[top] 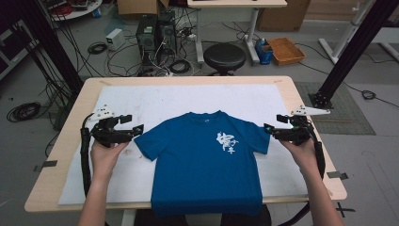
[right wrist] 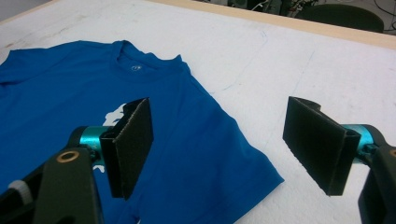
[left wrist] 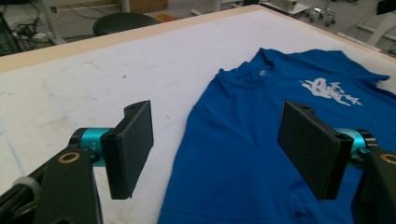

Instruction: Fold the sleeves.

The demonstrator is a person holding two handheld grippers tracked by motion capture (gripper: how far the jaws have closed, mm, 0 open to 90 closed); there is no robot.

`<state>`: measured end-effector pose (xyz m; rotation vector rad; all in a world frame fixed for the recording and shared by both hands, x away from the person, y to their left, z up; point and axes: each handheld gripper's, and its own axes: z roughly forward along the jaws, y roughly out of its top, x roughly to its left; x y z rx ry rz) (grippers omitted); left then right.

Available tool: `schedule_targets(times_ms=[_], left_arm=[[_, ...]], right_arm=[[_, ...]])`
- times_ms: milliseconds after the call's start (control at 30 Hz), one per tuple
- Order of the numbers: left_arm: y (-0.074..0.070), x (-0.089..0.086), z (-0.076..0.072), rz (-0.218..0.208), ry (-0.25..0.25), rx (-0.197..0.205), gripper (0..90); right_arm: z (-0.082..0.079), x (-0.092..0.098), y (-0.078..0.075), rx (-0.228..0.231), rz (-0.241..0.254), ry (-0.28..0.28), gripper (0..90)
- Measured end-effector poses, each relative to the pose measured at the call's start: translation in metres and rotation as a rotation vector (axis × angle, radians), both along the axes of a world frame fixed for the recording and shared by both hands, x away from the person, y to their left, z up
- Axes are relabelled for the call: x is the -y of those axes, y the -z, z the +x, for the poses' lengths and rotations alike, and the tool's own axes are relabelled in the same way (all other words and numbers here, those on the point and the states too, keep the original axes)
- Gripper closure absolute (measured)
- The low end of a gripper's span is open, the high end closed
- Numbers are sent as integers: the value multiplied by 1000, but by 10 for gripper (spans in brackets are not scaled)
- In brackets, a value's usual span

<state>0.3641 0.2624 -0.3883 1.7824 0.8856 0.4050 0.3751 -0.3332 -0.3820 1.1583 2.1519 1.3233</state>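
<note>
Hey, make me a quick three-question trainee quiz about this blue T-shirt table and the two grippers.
1. True or false: the left gripper is shut on the blue T-shirt.
2. What colour is the print on the shirt's chest? A white, B yellow, C red.
3. Which part of the shirt lies nearest the right gripper?

Key: 1 false, its jaws stand open and empty. 2 A. 3 the sleeve on that side.
</note>
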Motion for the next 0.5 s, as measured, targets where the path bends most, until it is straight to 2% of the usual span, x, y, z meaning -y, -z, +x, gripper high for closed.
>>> schedule_targets(times_ms=[300,467,500], left_arm=[[-4,7,-2,27,19,22,268],[-2,7,-1,46,22,8,280],[1,4,0,57,17,-6,332]], right_arm=[[1,2,0,-8,5,-1,242],[2,2,1,-3,-1,-5,243],[1,3,1,-2,1,-5,243]])
